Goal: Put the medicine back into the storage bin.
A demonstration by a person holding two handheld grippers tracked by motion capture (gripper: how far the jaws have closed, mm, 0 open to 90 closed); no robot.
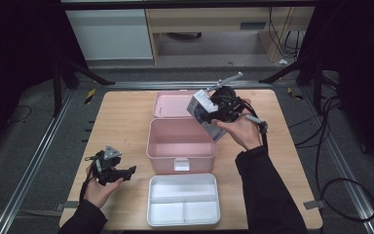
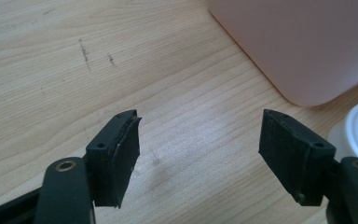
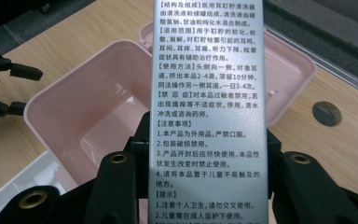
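A pale wooden counter (image 1: 121, 122) is lit amid dark surroundings. The silver carton (image 3: 207, 107) is clamped in the right hand-held gripper (image 1: 213, 114), carried above the open pink box (image 1: 181, 146), not yet lowered in. The left hand-held gripper (image 2: 198, 149) is held open, empty, beside the white tray (image 1: 183, 200).

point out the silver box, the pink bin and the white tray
silver box (image 3: 207, 116), right gripper view, printed face
pink bin (image 1: 181, 152), high view, front wall
white tray (image 1: 183, 199), high view, middle divider
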